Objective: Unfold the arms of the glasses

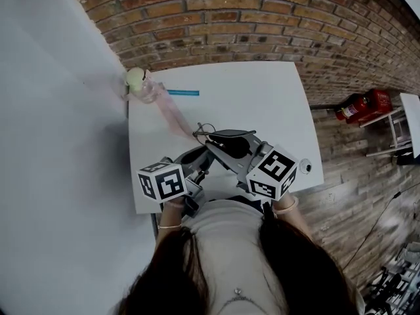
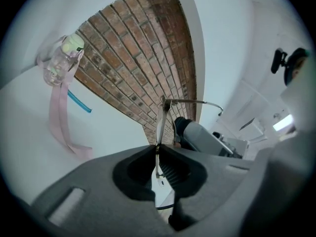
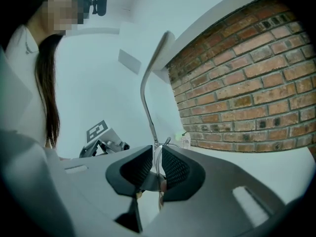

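Head view: white rectangular table (image 1: 262, 90) w/ red-brown brickwork (image 1: 223, 25) past its far edge. My left gripper (image 1: 199, 159) & right gripper (image 1: 223, 144) meet over the near part of the table, marker cubes toward me. The thin silver wire-frame glasses (image 1: 205, 131) are held btwn them; can't tell from here if they touch the tabletop. At the far left corner is a clear plastic bottle w/ pale green cap (image 1: 139, 83), its pink strap (image 1: 172, 118) trailing toward the grippers. A light blue straw-like stick (image 1: 182, 92) lies just right of the bottle. Two red fire extinguishers (image 1: 362, 105) are off to the right, well apart from the table.

Left gripper view: left gripper (image 2: 157, 151) is closed tight on one thin metal arm of the glasses (image 2: 162, 122). The arm rises from the pads, then the wire bends right at the top. Right gripper (image 2: 197, 135) sits just beyond. Bottle (image 2: 61, 60), strap (image 2: 57, 117) & blue stick (image 2: 79, 101) are far left.

Right gripper view: right gripper (image 3: 158, 157) is clamped on another thin metal part of the glasses (image 3: 146, 98), w/ a long curved arm sweeping up from the pads. Left gripper's cube (image 3: 98, 131) is to the left, bottle (image 3: 185, 139) small on the far side.
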`<action>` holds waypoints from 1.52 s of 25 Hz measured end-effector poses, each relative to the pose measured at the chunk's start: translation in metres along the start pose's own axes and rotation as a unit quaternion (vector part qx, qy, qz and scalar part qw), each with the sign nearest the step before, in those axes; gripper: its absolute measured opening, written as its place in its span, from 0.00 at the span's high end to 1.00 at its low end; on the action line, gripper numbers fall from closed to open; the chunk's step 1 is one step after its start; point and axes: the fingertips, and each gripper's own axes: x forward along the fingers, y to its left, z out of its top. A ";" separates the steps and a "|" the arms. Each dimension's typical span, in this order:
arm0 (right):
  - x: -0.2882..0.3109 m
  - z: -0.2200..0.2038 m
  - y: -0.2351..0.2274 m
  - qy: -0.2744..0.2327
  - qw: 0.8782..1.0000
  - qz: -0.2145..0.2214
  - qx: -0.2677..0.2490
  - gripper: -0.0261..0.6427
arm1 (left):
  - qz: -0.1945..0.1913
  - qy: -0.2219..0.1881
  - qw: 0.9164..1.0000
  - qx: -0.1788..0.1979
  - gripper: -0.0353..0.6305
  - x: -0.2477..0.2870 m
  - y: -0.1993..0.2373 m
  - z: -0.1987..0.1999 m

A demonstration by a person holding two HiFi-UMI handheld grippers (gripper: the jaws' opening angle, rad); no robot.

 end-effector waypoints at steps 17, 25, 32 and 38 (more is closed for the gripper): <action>0.003 -0.007 -0.005 0.025 0.999 -0.025 -0.020 0.90 | 0.023 0.003 0.999 0.043 0.91 0.001 -0.002 -0.001; 0.002 -0.005 -0.005 0.021 0.999 -0.030 -0.028 0.90 | 0.020 0.001 0.999 0.036 0.91 0.001 0.000 0.000; -0.001 0.001 -0.006 0.007 0.999 -0.030 -0.028 0.91 | 0.017 -0.010 1.000 0.016 0.91 -0.001 0.004 0.004; -0.004 0.005 -0.005 -0.005 0.999 -0.029 -0.028 0.91 | 0.011 -0.019 1.000 0.003 0.91 -0.002 0.005 0.006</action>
